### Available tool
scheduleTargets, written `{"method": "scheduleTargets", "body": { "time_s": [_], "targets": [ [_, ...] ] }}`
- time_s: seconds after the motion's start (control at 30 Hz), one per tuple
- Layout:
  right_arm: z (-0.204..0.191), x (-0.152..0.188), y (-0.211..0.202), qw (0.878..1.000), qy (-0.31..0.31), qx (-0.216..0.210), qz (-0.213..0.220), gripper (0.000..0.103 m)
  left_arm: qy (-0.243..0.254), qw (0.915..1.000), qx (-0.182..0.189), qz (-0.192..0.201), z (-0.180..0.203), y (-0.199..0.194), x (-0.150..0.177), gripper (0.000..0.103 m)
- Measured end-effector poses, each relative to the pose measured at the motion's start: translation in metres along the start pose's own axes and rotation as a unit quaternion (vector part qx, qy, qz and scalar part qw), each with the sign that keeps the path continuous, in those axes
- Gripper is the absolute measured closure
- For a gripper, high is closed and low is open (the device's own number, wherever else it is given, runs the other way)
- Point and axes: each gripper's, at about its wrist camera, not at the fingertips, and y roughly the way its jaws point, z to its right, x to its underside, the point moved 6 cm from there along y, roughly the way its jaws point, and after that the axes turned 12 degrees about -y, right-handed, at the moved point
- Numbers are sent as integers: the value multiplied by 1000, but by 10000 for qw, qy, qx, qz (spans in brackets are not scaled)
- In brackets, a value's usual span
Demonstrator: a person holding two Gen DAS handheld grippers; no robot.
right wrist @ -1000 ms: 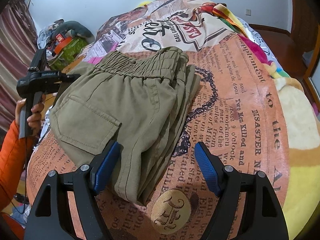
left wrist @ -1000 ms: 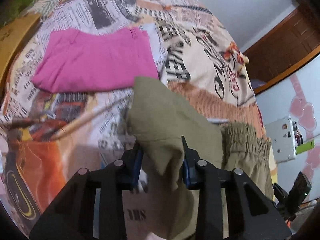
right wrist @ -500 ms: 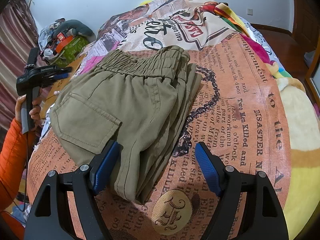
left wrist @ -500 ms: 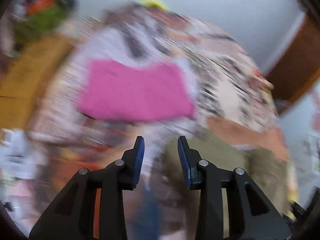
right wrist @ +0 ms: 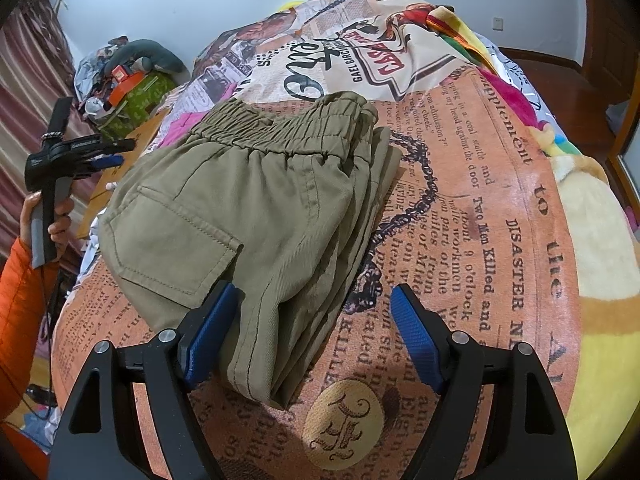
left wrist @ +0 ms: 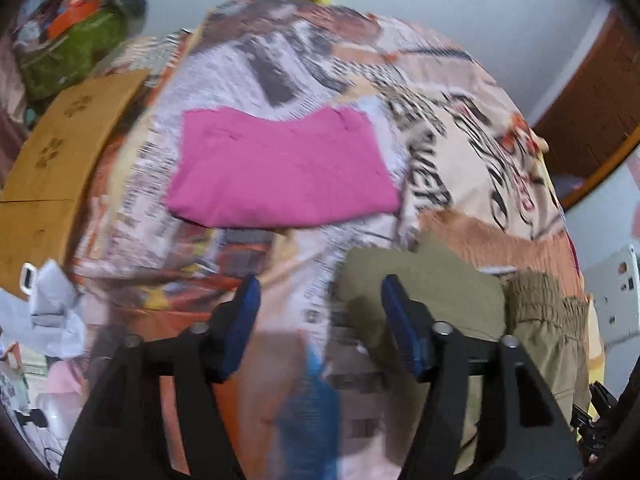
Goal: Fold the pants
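in the blurred left wrist view, the left tongs [left wrist: 320,320] stand wide and hold nothing at the bottom centre, with the olive pants [left wrist: 448,300] lying on the bed [left wrist: 460,136] at the lower right, partly behind the right-hand finger, and a folded pink garment [left wrist: 280,172] flat on the bed at the centre of the frame. in the right wrist view, the right tongs [right wrist: 312,332] stand wide at the bottom, their left pad [right wrist: 208,336] touching the near edge of the folded pants [right wrist: 256,216], which fill the centre on the newsprint bed cover [right wrist: 480,208], waistband toward the top, while the left tongs [right wrist: 100,156] are held up at the left edge, apart from the pants.
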Motion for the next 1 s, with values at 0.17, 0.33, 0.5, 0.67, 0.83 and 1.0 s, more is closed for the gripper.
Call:
{"method": "scheduleTargets", "body": {
  "time_s": [0.17,0.33,0.5,0.67,0.83,1.0],
  "targets": [
    [2,1,0,10000,56,45,-14,21,135,9983,-102,-561,15,34,29,35],
    [6,-1,-2,9998,190,-41,-42,20,-107,9968,-40,-794,0,37,48,25],
    [8,-6,-1,9995,300,-93,-30,20,-66,9969,22,-779,-6,16,54,25],
    [12,-19,7,9996,276,-42,-30,20,143,9971,193,-724,6,1,59,25],
    [26,-30,18,9991,400,-86,-111,20,349,9958,179,-833,20,10,65,25],
    [42,-41,15,9976,652,-232,-48,20,289,9949,234,-934,25,20,64,25]
  ]
}}
